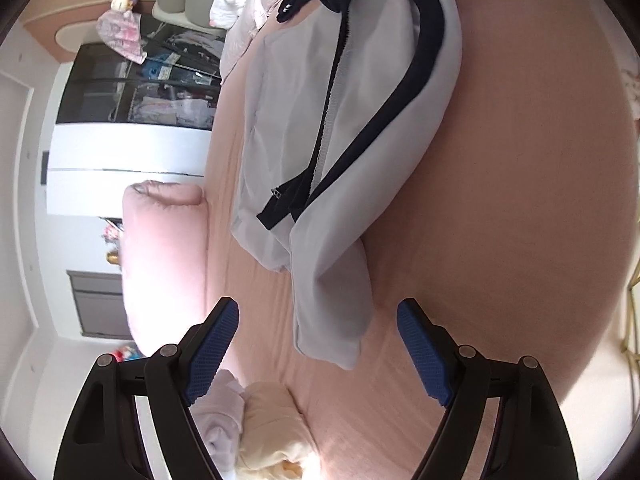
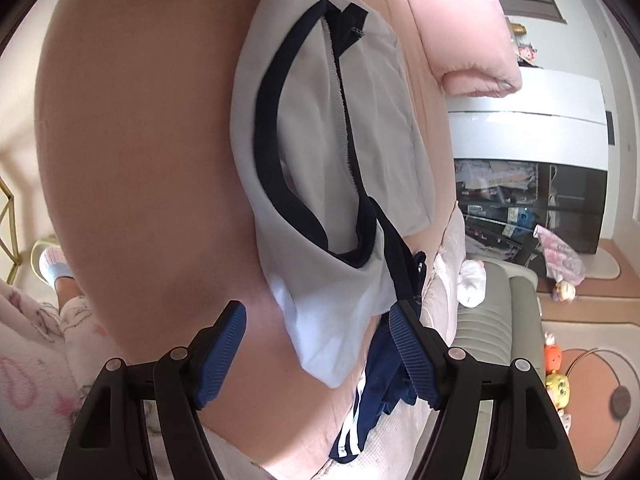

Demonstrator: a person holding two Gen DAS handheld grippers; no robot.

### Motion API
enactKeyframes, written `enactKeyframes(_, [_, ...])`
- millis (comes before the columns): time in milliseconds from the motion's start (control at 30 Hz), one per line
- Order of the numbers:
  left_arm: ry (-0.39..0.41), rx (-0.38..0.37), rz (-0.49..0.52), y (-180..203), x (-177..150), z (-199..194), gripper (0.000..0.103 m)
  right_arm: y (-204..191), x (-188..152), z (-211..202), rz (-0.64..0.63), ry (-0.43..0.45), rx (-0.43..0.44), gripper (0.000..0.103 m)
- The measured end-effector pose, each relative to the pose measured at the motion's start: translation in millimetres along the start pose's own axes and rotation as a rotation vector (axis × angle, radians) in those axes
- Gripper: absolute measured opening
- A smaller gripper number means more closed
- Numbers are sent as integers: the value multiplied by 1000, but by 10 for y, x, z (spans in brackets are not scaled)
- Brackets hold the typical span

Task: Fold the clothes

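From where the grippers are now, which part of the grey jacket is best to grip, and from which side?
Probably the sleeve ends. One grey jacket sleeve points at the open left gripper, the other at the open right gripper. Both lie flat on the pink bed, so slide a finger under each cuff from its open end.

Grey jacket's collar end cut off at the top edge, navy garment partly under it.

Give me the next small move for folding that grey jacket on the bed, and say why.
Probably lower both tools onto the jacket's nearest ends and close on them. The left tool and right tool both stand open with nothing held, each hanging above a loose end of grey cloth. The jacket lies rumpled and unfolded on the pink sheet, so it likely needs gripping and spreading first.
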State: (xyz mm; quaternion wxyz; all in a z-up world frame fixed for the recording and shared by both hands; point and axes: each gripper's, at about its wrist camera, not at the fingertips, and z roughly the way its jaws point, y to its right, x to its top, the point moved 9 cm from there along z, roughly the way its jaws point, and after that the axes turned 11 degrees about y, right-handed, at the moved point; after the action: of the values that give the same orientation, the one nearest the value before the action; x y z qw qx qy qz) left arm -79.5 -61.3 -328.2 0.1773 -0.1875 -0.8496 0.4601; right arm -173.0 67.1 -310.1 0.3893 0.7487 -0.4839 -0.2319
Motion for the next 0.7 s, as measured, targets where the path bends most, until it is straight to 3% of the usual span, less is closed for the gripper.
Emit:
enactKeyframes(233, [29,48,137,32,98,146,81,33,55,200,-90,-12,-108,74])
enactKeyframes(500, [23,12,150,77,130,323,81,-78,105,374,-127,-11,-114,74])
enactKeyframes(700, [118,-46,303,240,228,269,77,-177,101,371,-154,15,-40,61])
